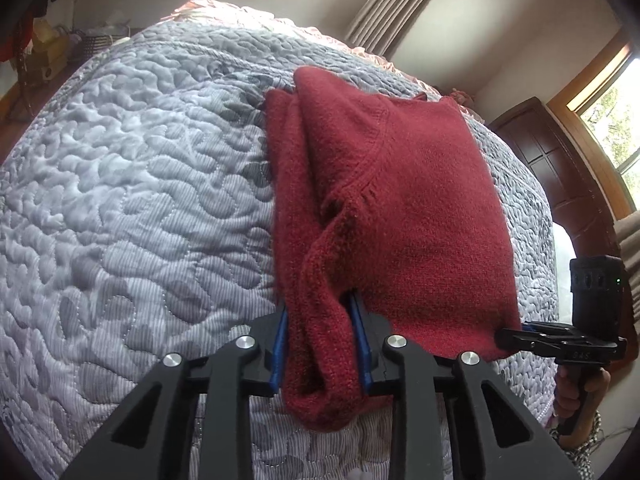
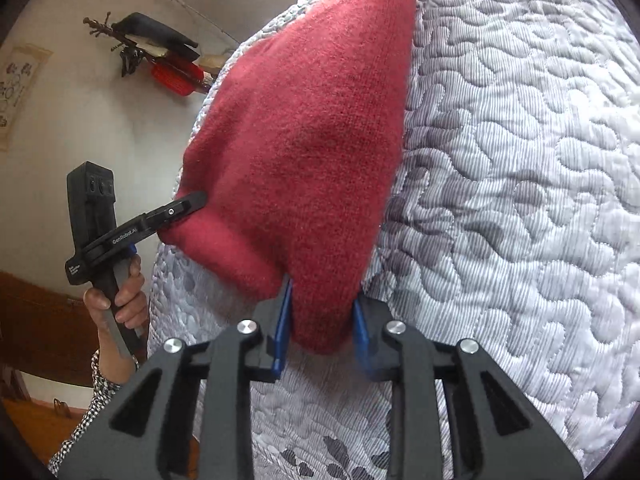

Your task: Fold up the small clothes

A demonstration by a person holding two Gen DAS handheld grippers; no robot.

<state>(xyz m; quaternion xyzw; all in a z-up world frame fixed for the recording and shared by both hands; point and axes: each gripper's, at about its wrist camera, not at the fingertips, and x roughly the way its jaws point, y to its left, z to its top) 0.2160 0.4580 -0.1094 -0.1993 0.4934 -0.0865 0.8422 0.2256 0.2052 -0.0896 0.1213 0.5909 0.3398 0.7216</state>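
A red sweater (image 1: 400, 208) lay partly folded on the quilted bed (image 1: 120, 200), filling the centre and right of the left wrist frame. The left gripper (image 1: 320, 344) had its jaws pinching a bunched fold at the sweater's near edge. The right gripper (image 2: 320, 320) had its jaws pinching another near corner, at lower centre of its frame.

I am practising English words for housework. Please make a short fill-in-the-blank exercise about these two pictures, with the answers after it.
1. The knitted garment on the bed is ____ in colour.
2. It lies on a quilted ____ bedspread.
3. The left gripper is shut on a bunched ____ of the garment.
4. The pads on the fingers of the right gripper are ____.

Answers: red; grey; edge; blue
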